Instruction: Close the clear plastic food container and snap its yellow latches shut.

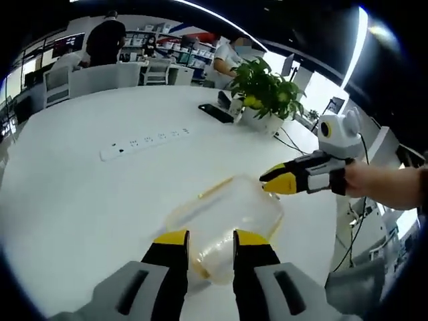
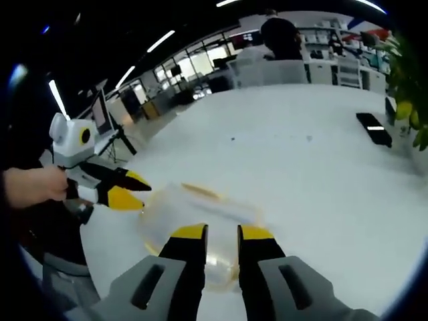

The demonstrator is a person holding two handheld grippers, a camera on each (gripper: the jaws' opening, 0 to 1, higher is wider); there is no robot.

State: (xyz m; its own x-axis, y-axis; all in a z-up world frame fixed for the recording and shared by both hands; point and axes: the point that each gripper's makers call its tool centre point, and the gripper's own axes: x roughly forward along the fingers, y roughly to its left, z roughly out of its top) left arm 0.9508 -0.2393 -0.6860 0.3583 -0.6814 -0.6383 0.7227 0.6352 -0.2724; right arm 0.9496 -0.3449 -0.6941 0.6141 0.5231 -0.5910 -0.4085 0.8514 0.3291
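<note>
The clear plastic container (image 1: 224, 221) lies on the white table (image 1: 80, 200), blurred, with a thin yellow latch (image 1: 214, 188) along its far edge. My left gripper (image 1: 211, 239) hangs open just above its near end, yellow tips either side of it. From the right comes my right gripper (image 1: 275, 179), held by a hand (image 1: 374, 186), its tips slightly apart at the container's far right corner. In the right gripper view the container (image 2: 200, 214) sits just beyond my open right gripper (image 2: 222, 234). There my left gripper (image 2: 130, 189) reaches the container's left edge with its jaws apart.
A white power strip (image 1: 144, 142) lies mid-table. Behind it are a black phone (image 1: 215, 112) and a potted plant (image 1: 264, 87). People and chairs stand at the far side. The table's edge (image 2: 100, 254) runs close to the container, with a tripod (image 2: 120, 137) beyond it.
</note>
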